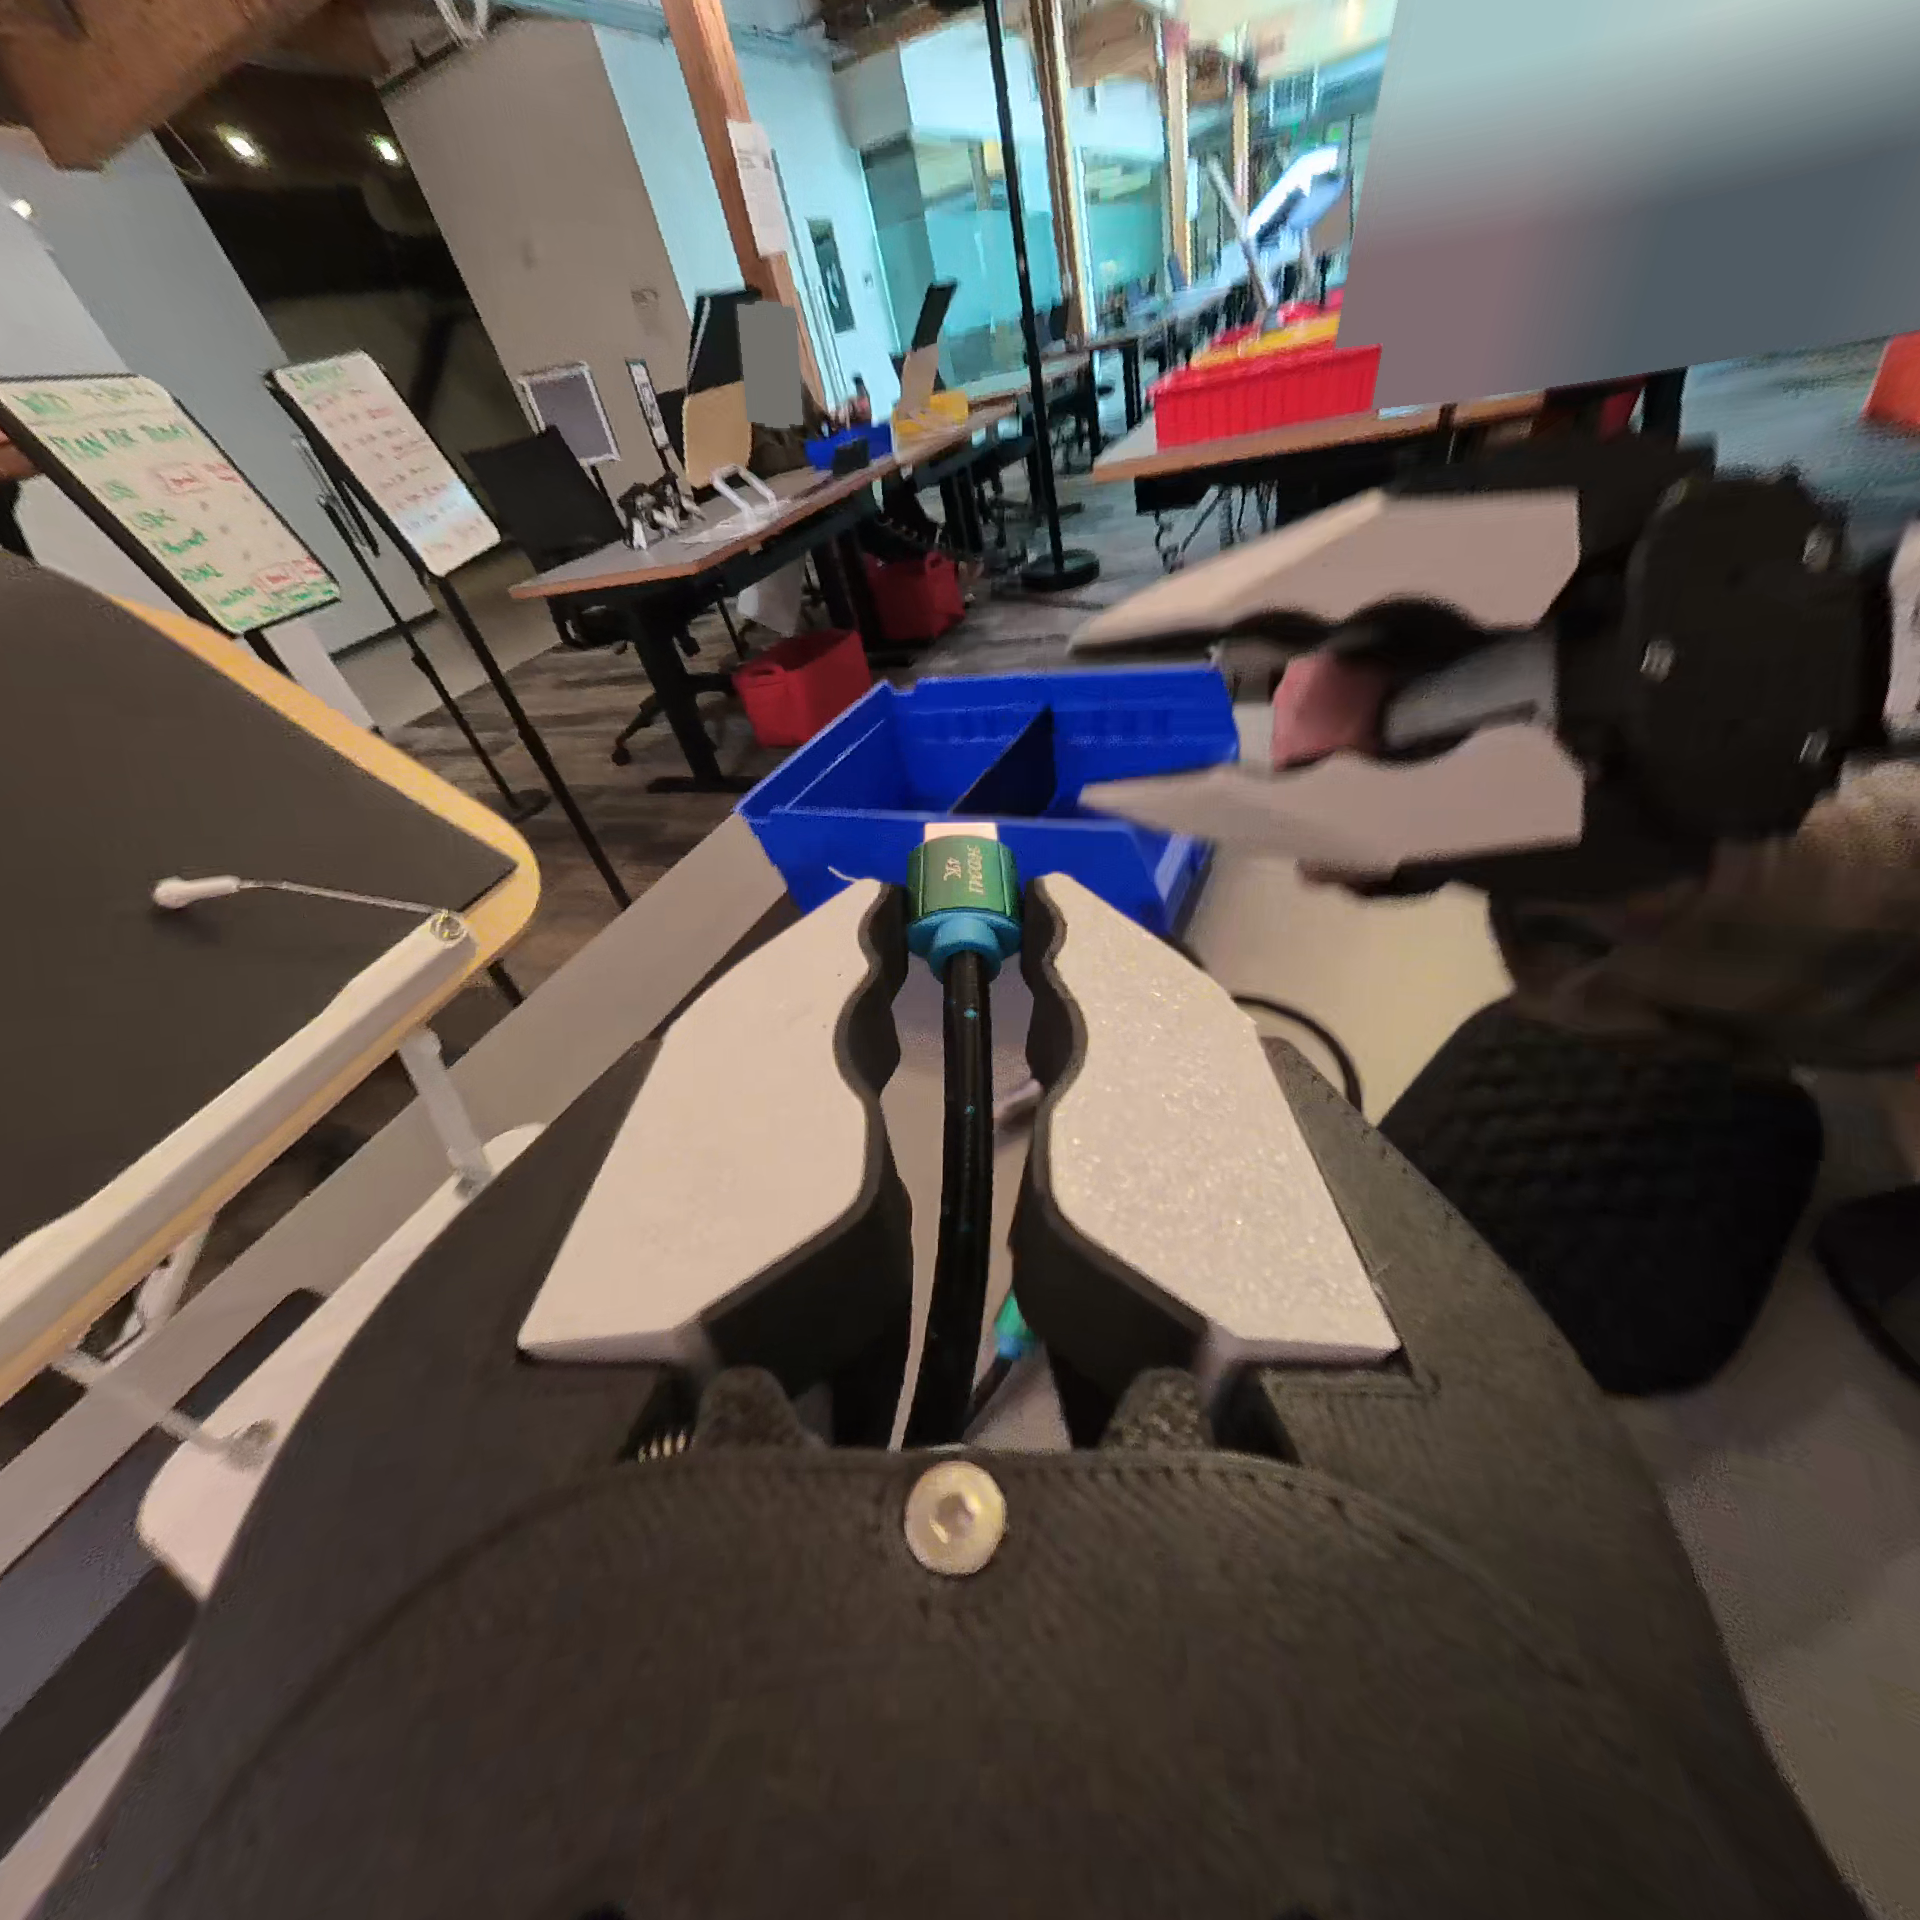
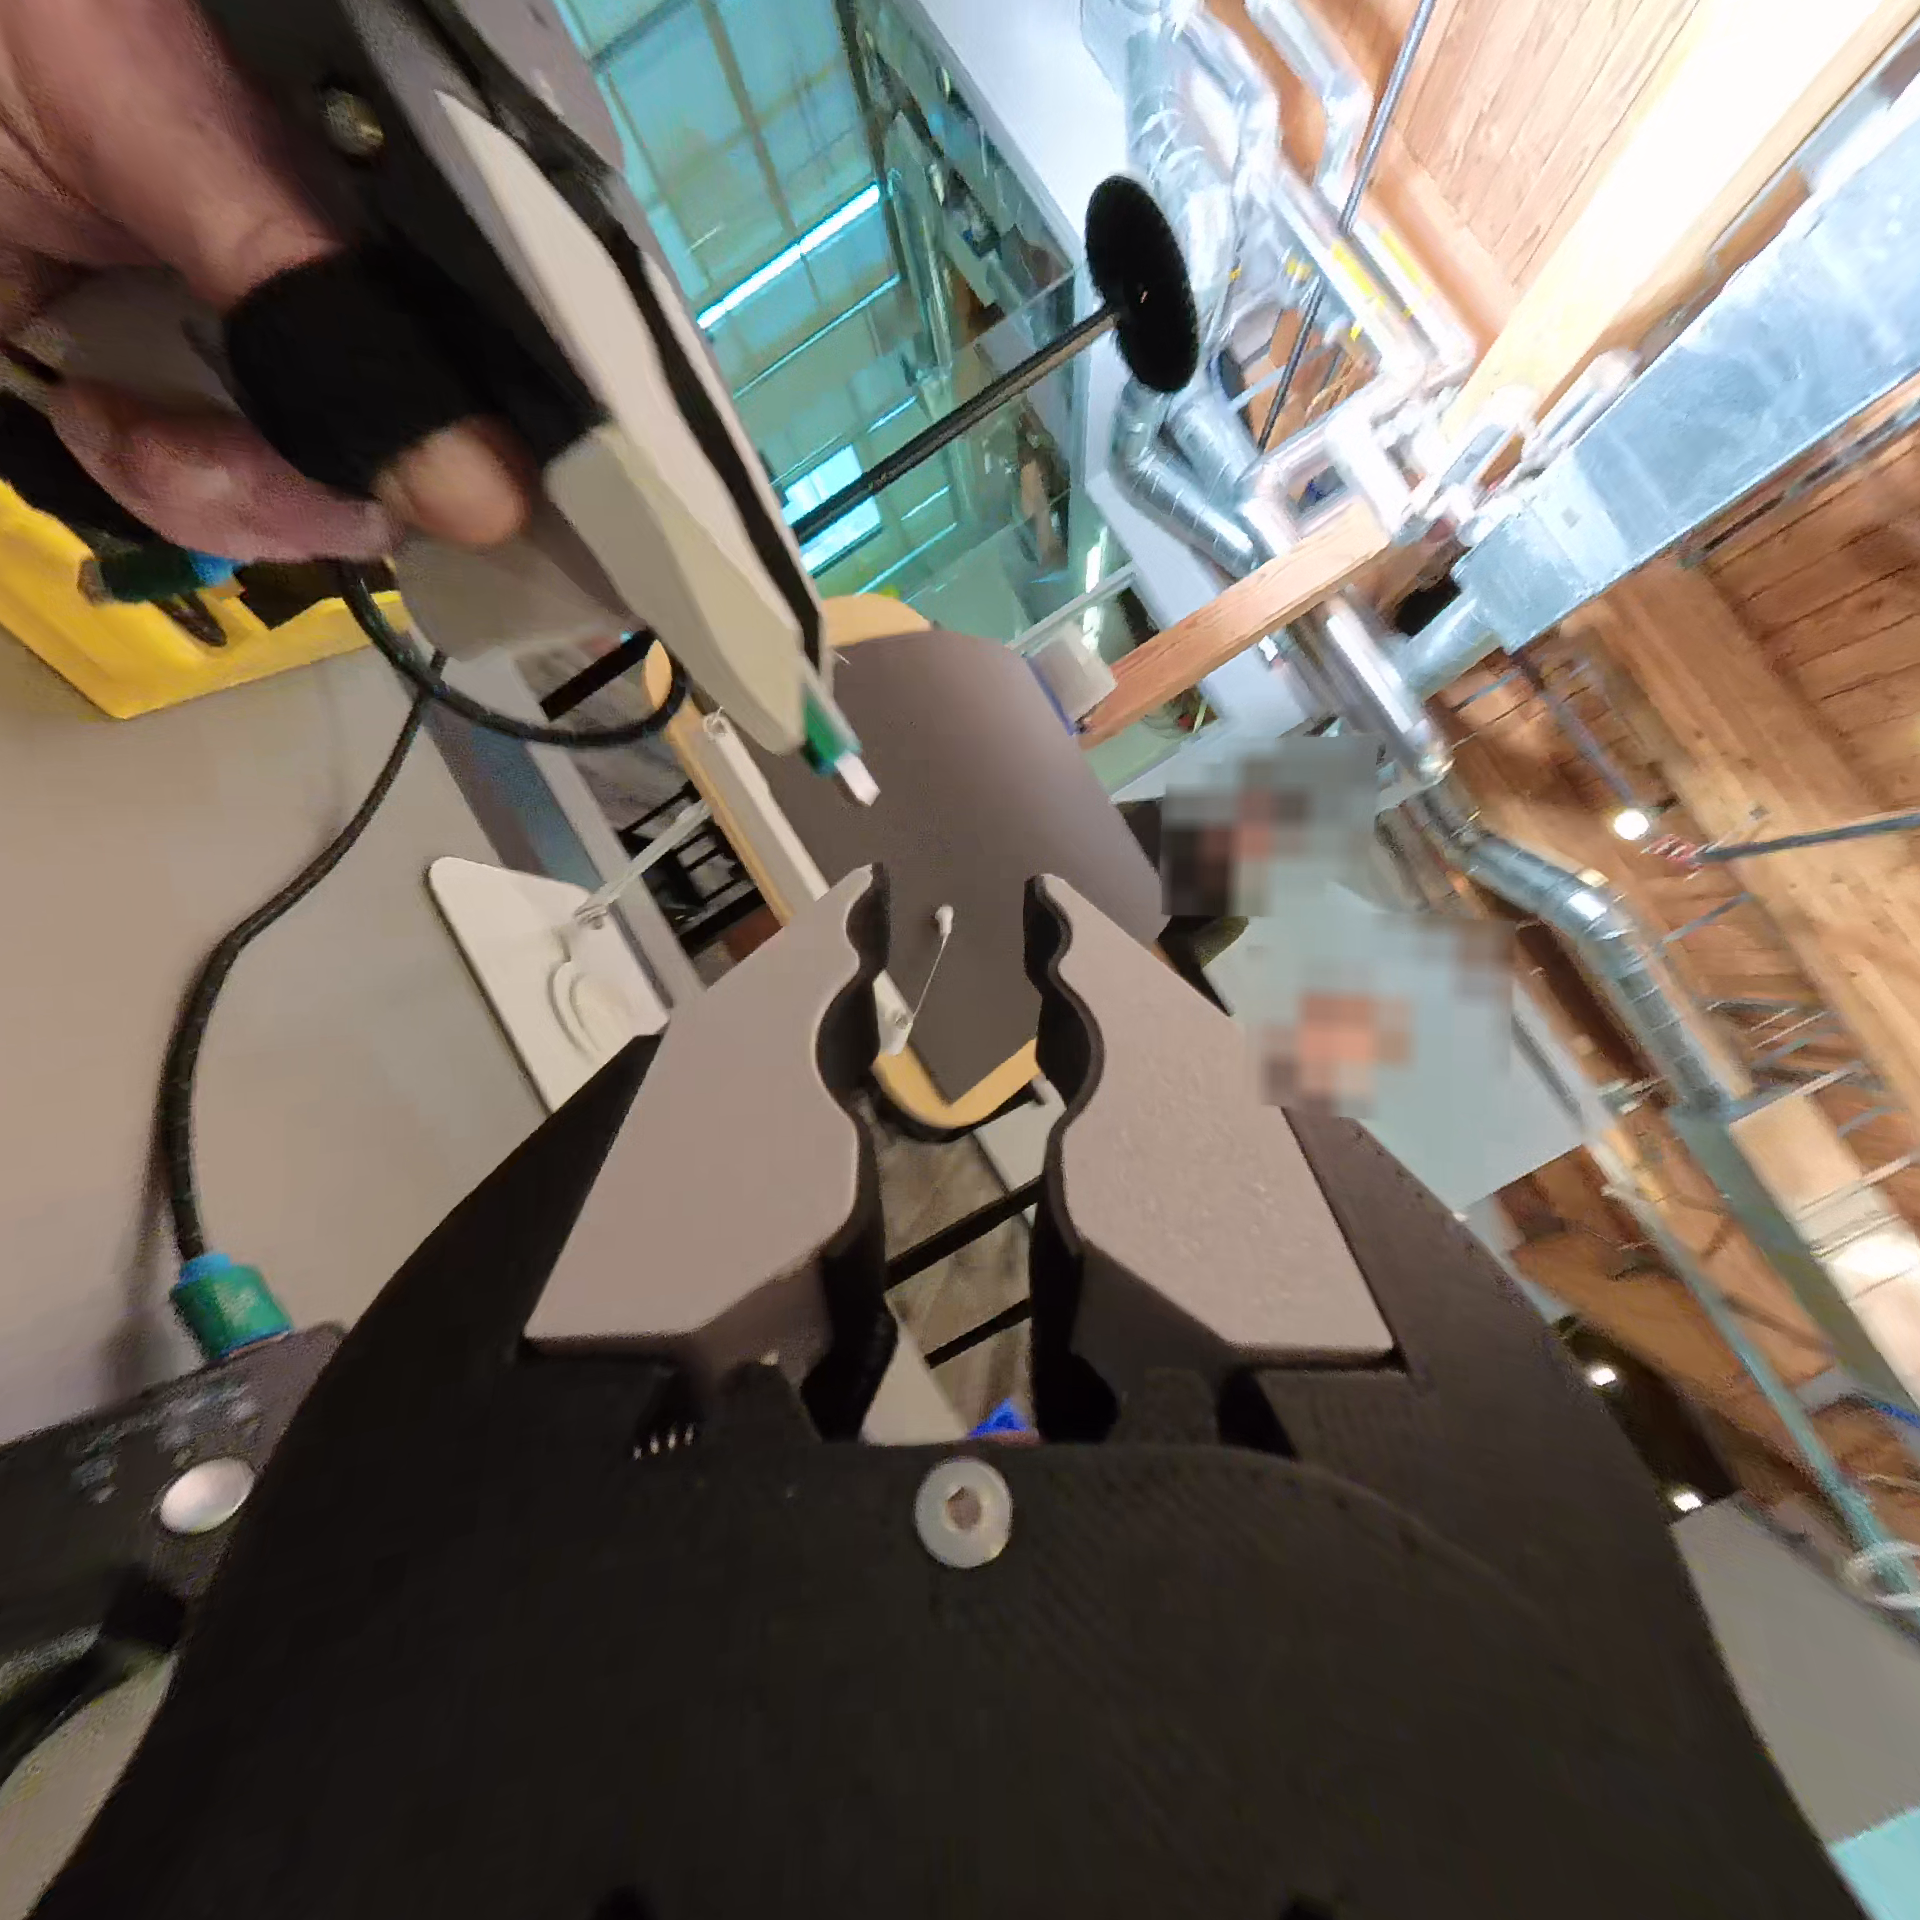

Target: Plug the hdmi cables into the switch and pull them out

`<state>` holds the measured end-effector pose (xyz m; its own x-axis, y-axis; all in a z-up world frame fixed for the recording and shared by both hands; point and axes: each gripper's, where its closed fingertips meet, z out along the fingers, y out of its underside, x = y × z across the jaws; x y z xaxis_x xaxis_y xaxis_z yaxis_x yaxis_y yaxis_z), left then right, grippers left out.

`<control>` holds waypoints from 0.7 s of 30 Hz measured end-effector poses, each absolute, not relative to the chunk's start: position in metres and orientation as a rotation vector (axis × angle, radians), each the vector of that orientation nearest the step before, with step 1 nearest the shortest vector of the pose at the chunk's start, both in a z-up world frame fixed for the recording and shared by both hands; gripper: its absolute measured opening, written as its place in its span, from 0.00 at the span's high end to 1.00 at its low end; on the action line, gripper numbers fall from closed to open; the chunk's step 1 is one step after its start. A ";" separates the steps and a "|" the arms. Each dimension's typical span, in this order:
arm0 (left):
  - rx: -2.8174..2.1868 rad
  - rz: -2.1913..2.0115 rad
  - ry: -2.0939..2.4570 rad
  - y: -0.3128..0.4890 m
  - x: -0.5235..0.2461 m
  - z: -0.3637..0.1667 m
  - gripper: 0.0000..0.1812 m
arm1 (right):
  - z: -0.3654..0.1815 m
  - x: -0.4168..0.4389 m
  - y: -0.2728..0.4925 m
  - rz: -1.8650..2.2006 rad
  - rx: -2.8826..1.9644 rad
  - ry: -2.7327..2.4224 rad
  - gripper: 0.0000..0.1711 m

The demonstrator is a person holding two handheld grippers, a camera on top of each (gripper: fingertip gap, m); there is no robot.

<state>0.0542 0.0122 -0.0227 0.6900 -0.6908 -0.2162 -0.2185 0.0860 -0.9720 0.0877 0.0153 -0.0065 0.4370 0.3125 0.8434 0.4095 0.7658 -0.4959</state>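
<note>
Hand-held gripper (image 1: 954, 914): 1 HDMI plug (image 1: 954, 883)

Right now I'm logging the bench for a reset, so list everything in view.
HDMI cable: one, black with green plugs, one plug pinched in the left gripper, other end at the switch.
Switch: one, black, on the grey table.
Blue bin: one, divided, beyond the held plug.
Yellow bin: one, on the table, holds another green plug.
Black board: one, tilted, wood-edged.
Whiteboards: two, on stands.
Red bins: several, background.
Left gripper: closed on the plug.
Right gripper: open, empty.
Hand: holds the left gripper.
</note>
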 end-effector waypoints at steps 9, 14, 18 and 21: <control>-1.617 -0.250 1.018 0.012 0.020 -0.080 0.88 | -0.107 0.116 0.019 0.413 -1.305 -1.601 0.51; -1.661 -0.271 1.064 0.011 0.013 -0.110 0.88 | -0.173 0.114 0.017 0.338 -1.450 -1.839 0.32; -1.684 -0.300 1.098 0.016 0.009 -0.129 0.88 | -0.212 0.110 0.029 0.119 -1.506 -2.034 0.25; -1.686 -0.302 1.138 0.019 0.008 -0.139 0.88 | -0.241 0.116 0.047 -0.062 -1.545 -2.177 0.22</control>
